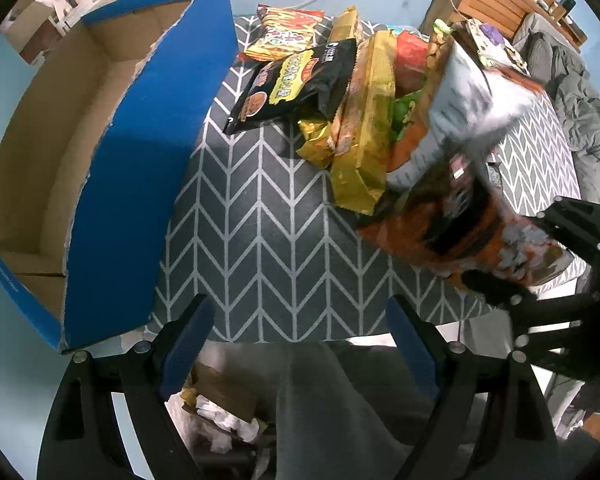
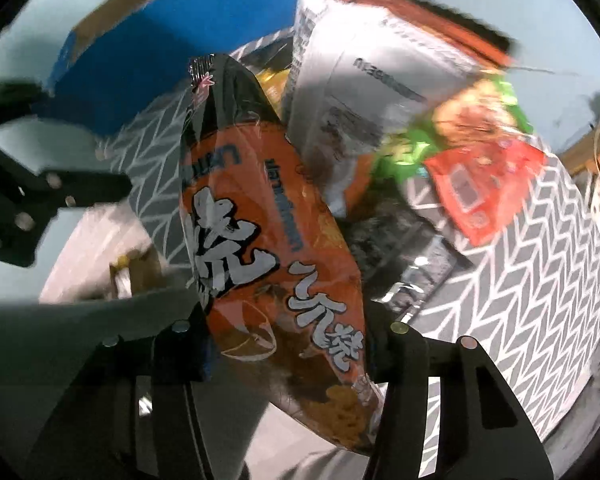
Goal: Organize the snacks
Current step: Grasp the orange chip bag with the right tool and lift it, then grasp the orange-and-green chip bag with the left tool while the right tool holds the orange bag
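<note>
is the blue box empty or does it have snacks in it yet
Empty, as far as the left wrist view shows: inside the blue box only bare brown cardboard is visible. The snacks lie piled outside it on the patterned cloth.

Left gripper [image 1: 300, 344]: black frame, blue pads, silver screws. Right gripper [image 2: 290, 340]: black frame, silver screws. Person wears grey trousers [image 1: 320, 412].

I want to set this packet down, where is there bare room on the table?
Bare cloth lies between the blue box and the gold packet. The box's cardboard floor shows bare too. The snack pile is crowded.
</note>
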A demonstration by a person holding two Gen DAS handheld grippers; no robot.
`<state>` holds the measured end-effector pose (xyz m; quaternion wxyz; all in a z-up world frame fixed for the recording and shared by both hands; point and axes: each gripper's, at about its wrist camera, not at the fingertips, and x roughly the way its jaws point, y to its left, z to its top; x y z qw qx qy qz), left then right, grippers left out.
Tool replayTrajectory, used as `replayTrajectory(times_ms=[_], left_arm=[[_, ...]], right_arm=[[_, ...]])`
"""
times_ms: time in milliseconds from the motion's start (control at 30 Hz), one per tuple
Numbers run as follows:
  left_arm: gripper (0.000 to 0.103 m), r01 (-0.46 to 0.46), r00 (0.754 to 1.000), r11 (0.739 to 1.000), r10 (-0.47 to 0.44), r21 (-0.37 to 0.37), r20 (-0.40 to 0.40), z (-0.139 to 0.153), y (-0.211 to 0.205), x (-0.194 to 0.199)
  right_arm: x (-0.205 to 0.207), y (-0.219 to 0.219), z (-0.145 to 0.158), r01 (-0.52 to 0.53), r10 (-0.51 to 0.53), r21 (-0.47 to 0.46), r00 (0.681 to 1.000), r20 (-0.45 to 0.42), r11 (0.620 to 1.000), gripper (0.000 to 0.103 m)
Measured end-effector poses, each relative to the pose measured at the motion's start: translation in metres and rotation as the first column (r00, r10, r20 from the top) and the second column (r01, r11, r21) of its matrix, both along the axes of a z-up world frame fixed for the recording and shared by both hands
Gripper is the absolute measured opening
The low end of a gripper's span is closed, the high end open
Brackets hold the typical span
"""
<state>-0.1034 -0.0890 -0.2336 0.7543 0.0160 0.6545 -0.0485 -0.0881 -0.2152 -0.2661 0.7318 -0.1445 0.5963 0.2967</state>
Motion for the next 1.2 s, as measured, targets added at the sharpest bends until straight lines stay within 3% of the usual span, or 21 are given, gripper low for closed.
replayTrajectory(times_ms=[267,667,1200], left_arm=[[0.089,0.02,1.0,1.0,-0.02,-0.02,0.006,0.003,-0.02,0.012],[0.089,0.052,0.998,0.998,-0.051,-0.031,0.038,0.003,-0.071,0.051],[0.089,0.099,0.994,0.993,-0.102,0.066,0.038,-0.01,-0.125,0.082]], right_arm=[[0.001,-0.035,0.019,0.148,-0.149,0.109,0.989,-0.001,0.983,0.053],[0.001,-0.099,0.049,0.334,-0.339,0.228,0.941,-0.017,0.915,0.053],[-0.014,-0.147,0.087,0.475,-0.498,0.316,0.867,-0.01,0.821,0.053]])
